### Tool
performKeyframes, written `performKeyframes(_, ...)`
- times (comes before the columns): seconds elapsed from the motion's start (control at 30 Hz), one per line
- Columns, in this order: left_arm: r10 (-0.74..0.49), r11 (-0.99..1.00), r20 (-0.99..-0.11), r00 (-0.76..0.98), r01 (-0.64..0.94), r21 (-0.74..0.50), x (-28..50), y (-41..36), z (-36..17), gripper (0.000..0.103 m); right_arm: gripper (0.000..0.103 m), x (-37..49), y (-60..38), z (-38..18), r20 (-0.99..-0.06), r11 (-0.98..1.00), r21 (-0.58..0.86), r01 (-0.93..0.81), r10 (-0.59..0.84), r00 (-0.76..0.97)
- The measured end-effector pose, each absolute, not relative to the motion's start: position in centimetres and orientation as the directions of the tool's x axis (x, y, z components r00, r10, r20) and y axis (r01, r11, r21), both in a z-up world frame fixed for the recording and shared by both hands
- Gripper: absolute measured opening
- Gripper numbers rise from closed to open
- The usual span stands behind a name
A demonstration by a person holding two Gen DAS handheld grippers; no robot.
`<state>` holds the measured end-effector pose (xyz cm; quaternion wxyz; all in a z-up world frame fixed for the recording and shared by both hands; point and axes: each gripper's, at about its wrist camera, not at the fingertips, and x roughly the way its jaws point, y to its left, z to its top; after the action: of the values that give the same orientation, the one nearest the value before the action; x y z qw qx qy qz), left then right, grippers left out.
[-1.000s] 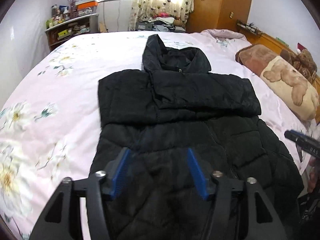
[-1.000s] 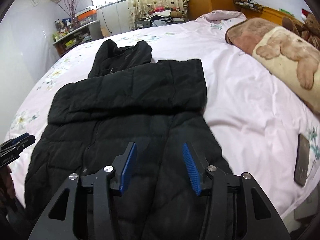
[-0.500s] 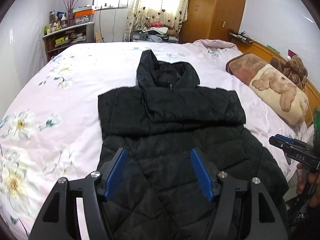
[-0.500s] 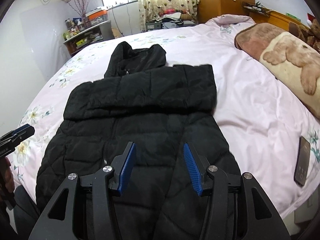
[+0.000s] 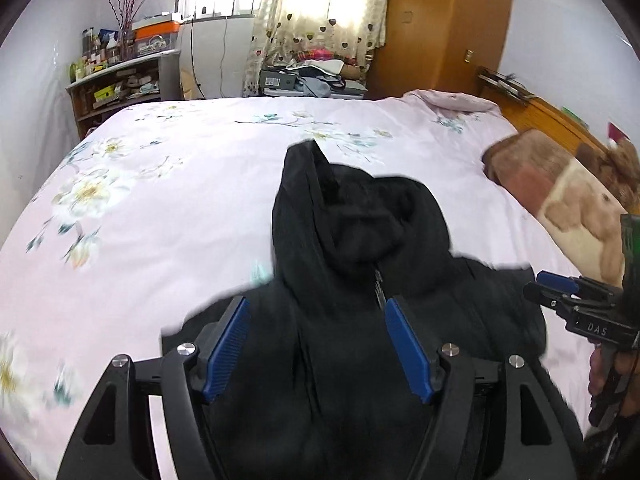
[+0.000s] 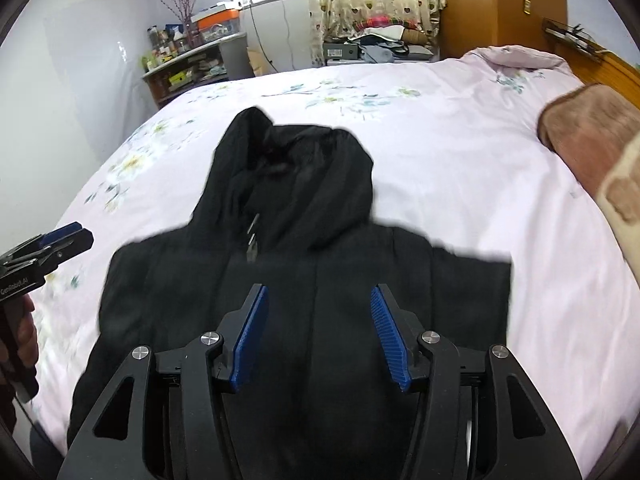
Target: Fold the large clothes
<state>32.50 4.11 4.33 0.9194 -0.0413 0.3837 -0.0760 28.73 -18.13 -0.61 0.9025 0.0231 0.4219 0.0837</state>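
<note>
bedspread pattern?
Pale pink bedspread with white and teal floral print; clearest in the left wrist view.

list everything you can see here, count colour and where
jacket: 1, black, hooded, lying on the bed under both claws, hood pointing away
bed cover: 1, pale pink with flower print, covering the whole bed
blanket: 1, brown and cream with a bear picture, at the right edge of the bed
wardrobe: 1, orange-brown wood, far wall at right
curtain: 1, cream with dark hearts, over the window
shelf unit: 1, dark, cluttered, far left corner
storage box: 1, orange lid, on top of the shelf unit
left claw: 1, black with blue pads, jaws apart above the jacket
right claw: 1, black with blue pads, jaws apart above the jacket
</note>
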Motion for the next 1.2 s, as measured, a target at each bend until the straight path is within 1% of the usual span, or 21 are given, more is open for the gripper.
performKeyframes(0.1,-0.164,0.986,-0.711,0.683,0.098,-0.133,37.7,4.1,3.2,0.072,0.054,34.3,-18.2,-1.6,-0.767,0.981,0.129,-0.144,0.19,0.613)
performKeyframes(0.27,-0.151,0.986,-0.756,0.637,0.044,-0.159,46.0,4.3,-0.1,0.072,0.054,43.3,-18.6,-4.0,-0.788,0.985,0.127,-0.118,0.172,0.591)
performKeyframes(0.43,-0.135,0.988,-0.804,0.579,0.02,-0.152,51.8,3.7,-4.0,0.071,0.054,49.9,-19.6,-6.4,-0.808,0.985,0.158,-0.067,0.168,0.564)
performKeyframes(0.5,-0.151,0.985,-0.814,0.561,0.02,-0.169,53.0,3.6,-5.2,0.056,0.054,51.4,-19.6,-7.2,-0.818,0.982,0.18,-0.055,0.18,0.546)
performKeyframes(0.53,-0.166,0.983,-0.817,0.553,0.029,-0.181,53.3,3.4,-5.6,0.034,0.046,51.8,-19.6,-7.5,-0.822,0.98,0.19,-0.059,0.192,0.536)
performKeyframes(0.57,-0.173,0.982,-0.819,0.547,0.035,-0.184,53.2,3.2,-5.8,0.018,0.029,51.9,-19.4,-7.7,-0.824,0.979,0.191,-0.065,0.196,0.531)
performKeyframes(0.6,-0.188,0.98,-0.81,0.556,0.051,-0.192,52.7,3.1,-5.7,0.013,0.008,51.6,-19.1,-7.8,-0.827,0.979,0.185,-0.08,0.199,0.526)
performKeyframes(0.63,-0.19,0.98,-0.797,0.574,0.061,-0.19,52.2,3.1,-5.4,0.01,0.008,51.0,-19.1,-7.5,-0.816,0.98,0.175,-0.09,0.196,0.544)
performKeyframes(0.7,-0.186,0.981,-0.768,0.613,0.072,-0.181,50.6,3.3,-4.0,0.008,0.008,49.6,-19.5,-6.3,-0.791,0.977,0.189,-0.098,0.211,0.574)
performKeyframes(0.83,-0.226,0.97,-0.691,0.686,0.091,-0.227,45.9,4.6,0.0,0.007,0.008,45.1,-20.8,-2.7,-0.733,0.967,0.231,-0.108,0.246,0.634)
performKeyframes(0.97,-0.27,0.955,-0.615,0.741,0.128,-0.266,39.6,5.8,4.0,0.007,0.008,38.3,-21.8,1.3,-0.668,0.954,0.272,-0.125,0.281,0.689)
performKeyframes(1.07,-0.297,0.947,-0.581,0.758,0.153,-0.284,34.9,6.5,5.6,0.007,0.008,33.2,-22.2,2.9,-0.635,0.951,0.281,-0.13,0.286,0.718)
performKeyframes(1.2,-0.316,0.939,-0.574,0.756,0.164,-0.301,29.2,7.6,5.5,0.007,0.008,27.2,-22.9,2.2,-0.63,0.943,0.31,-0.118,0.297,0.718)
